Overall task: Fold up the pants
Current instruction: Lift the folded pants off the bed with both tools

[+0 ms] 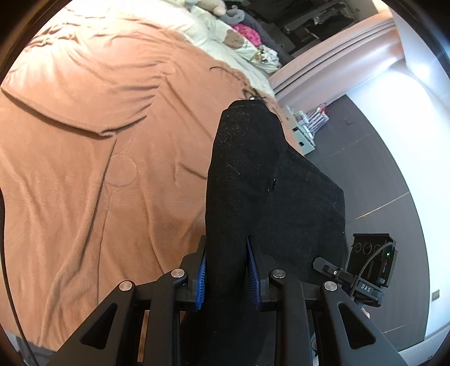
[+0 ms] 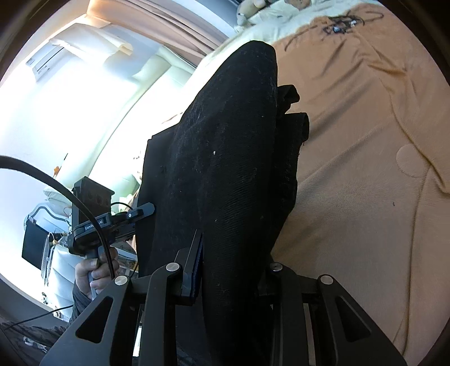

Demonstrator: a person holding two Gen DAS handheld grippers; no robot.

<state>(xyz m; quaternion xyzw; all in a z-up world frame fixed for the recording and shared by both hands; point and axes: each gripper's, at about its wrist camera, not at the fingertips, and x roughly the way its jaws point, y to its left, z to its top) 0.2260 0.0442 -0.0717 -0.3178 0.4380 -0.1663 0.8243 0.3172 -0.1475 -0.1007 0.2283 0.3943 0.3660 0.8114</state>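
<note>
The black pants (image 1: 253,180) (image 2: 225,169) hang bunched between your 2 tools, lifted above the bed (image 1: 84,140) near its side edge. Your left hand-held gripper (image 1: 226,270) is clenched on a thick fold of the pants; both blue pads (image 1: 201,278) press into the cloth. Your right hand-held gripper (image 2: 227,270) is clamped on the pants too: 1 finger shows against the cloth on the left, the other is buried under the fabric.

Edges: in the left wrist view the garment rises to a narrow rounded top end, and a flat panel with a straight edge spreads out to the right, over the floor (image 1: 374,169). In the right wrist view a hemmed, folded end (image 2: 295,118) sticks out on the right, over the blanket.

Open room: the orange-brown blanket (image 2: 365,169) lies wide and bare to the bed side of the pants, creased in long ridges. Dark tiled floor lies on the other side. A tangle of dark cable (image 2: 340,24) rests on the blanket well apart from the pants, near the pale bedding (image 1: 213,31) and soft toys at the far end.

Condition of the pants: coarse black weave, flecked with pale lint, doubled over in loose rolls, not flat.

Your left hand (image 2: 95,270) grips its tool's handle, with a cable (image 2: 56,183) looping past.
</note>
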